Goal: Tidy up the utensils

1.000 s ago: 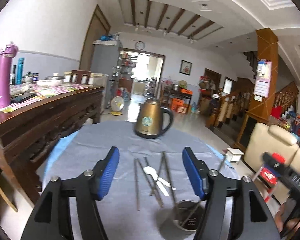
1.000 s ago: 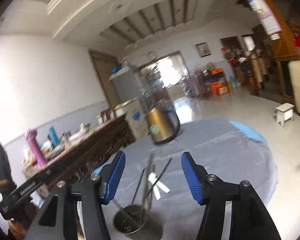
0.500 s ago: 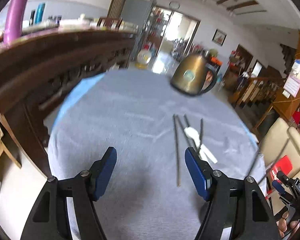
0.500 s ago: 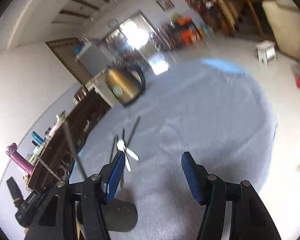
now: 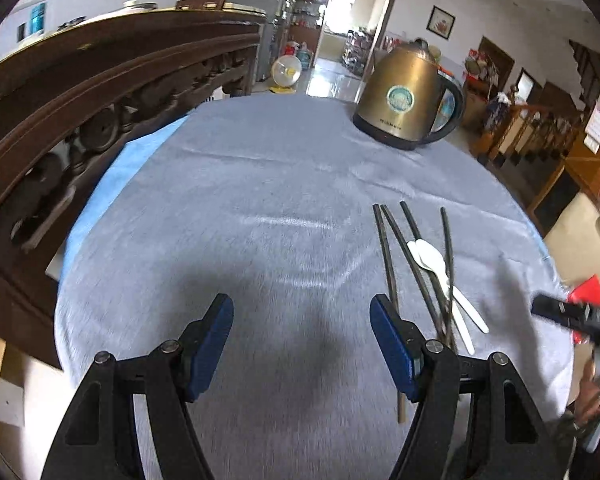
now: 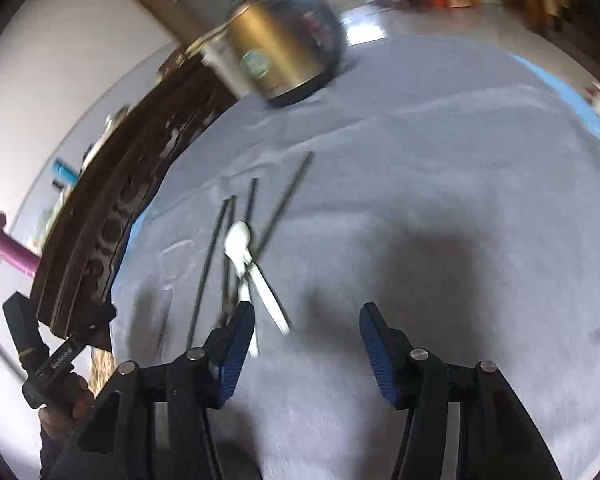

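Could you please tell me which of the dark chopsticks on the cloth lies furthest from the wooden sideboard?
The one on the far side of the white spoons; the other three chopsticks lie between the spoons and the sideboard.

Dark chopsticks (image 5: 388, 256) and white spoons (image 5: 432, 258) lie on a pale grey tablecloth (image 5: 260, 208) near a bronze-gold kettle (image 5: 404, 96) with a teal round badge.
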Motion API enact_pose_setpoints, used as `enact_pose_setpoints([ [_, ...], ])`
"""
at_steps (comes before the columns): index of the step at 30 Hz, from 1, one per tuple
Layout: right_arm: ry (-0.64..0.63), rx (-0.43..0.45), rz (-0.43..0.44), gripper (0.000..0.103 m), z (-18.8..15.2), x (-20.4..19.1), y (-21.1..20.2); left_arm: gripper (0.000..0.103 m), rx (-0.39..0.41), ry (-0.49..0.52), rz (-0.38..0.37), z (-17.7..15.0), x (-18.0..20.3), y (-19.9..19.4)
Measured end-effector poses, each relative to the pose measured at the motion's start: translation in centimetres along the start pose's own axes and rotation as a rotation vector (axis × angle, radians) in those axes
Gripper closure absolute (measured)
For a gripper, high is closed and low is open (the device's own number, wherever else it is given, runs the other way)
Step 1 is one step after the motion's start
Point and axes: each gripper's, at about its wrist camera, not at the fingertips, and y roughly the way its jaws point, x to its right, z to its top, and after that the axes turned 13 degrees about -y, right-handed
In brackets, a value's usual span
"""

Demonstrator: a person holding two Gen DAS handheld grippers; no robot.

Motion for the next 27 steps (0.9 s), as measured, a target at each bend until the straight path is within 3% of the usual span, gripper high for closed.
enact_pose_setpoints([
  [4, 0.002, -0.033, -0.069, 0.052, 4.3, 0.0, 3.4, 0.032, -0.025, 0.035, 0.025, 0.9, 0.8, 1.8],
  [9, 0.031, -0.064, -0.144, 0.052, 9.8, 0.9, 7.2, 0.032, -0.074, 0.066, 0.017, 2.4, 2.1, 4.1],
  [12, 0.037, -0.137, -0.201, 0.055, 12.1, 0.9, 10.2, 0.032, -0.095, 0.086, 0.008, 3.3, 3.3, 5.3],
  [15, 0.032, -0.222, -0.247, 0.062, 12.7, 0.7, 12.7, 0.032, -0.13, 0.097, -0.013, 4.4, 4.7, 6.7],
  [18, -0.023, -0.216, -0.314, 0.068, 13.2, -0.2, 13.4, 0.032, -0.186, 0.102, -0.024, 5.2, 6.0, 8.6],
  [20, -0.058, -0.224, -0.329, 0.087, 13.3, -0.9, 13.7, 0.032, -0.206, 0.115, -0.023, 5.4, 7.0, 9.7],
  [22, -0.114, -0.242, -0.37, 0.096, 13.0, -1.5, 13.9, 0.032, -0.234, 0.161, -0.023, 5.3, 8.3, 10.9],
  [27, -0.166, -0.24, -0.373, 0.096, 11.3, -0.9, 12.4, 0.034, -0.292, 0.213, 0.055, 5.4, 9.7, 14.0],
])
